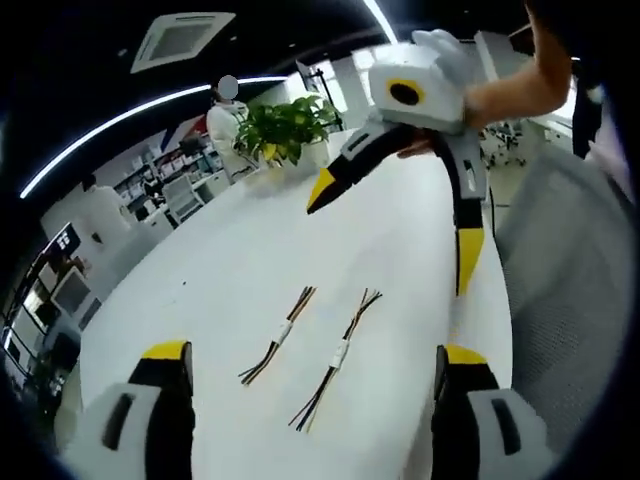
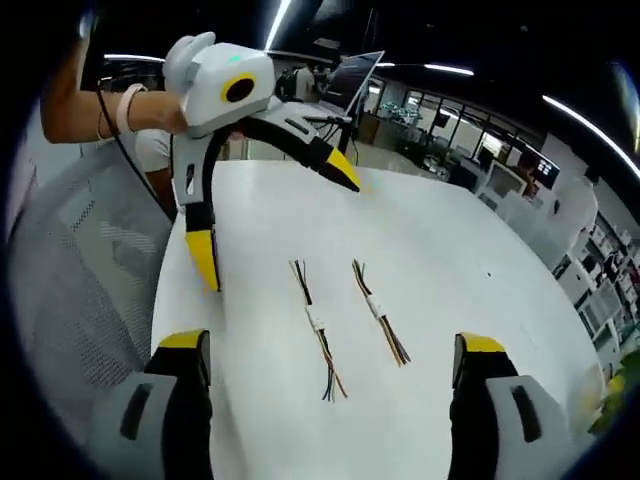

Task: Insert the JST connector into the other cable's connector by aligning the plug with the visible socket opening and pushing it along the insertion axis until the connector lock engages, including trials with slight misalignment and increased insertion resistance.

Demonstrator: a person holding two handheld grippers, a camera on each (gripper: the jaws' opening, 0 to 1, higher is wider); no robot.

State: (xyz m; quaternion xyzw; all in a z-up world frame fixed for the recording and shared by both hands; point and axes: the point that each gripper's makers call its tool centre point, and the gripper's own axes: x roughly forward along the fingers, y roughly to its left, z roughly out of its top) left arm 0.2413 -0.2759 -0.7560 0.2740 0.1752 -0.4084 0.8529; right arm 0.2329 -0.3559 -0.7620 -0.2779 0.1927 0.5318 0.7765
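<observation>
Two multicoloured wire cables lying on a white table, both grippers wide open above them

Left gripper view: the left gripper (image 1: pixel 312 372), white with yellow-tipped black jaws, is released and empty; ahead lie the shorter cable with a white connector (image 1: pixel 280 335) and, just beside it, the longer cable (image 1: pixel 338 358), apart and roughly parallel on the white table (image 1: pixel 240 250). The right gripper (image 1: pixel 395 235) hangs above, jaws spread. Right gripper view: the right gripper (image 2: pixel 332 362) is released; both cables (image 2: pixel 318 325) (image 2: pixel 378 310) lie between its jaws; the left gripper (image 2: pixel 275 225) hangs spread beyond

Two cables (image 1: pixel 279 336) (image 1: pixel 336 358) lie side by side on the tabletop (image 1: pixel 380 240), ahead of the left gripper (image 1: pixel 315 385); the right gripper (image 1: pixel 398 230) hangs beyond them.
</observation>
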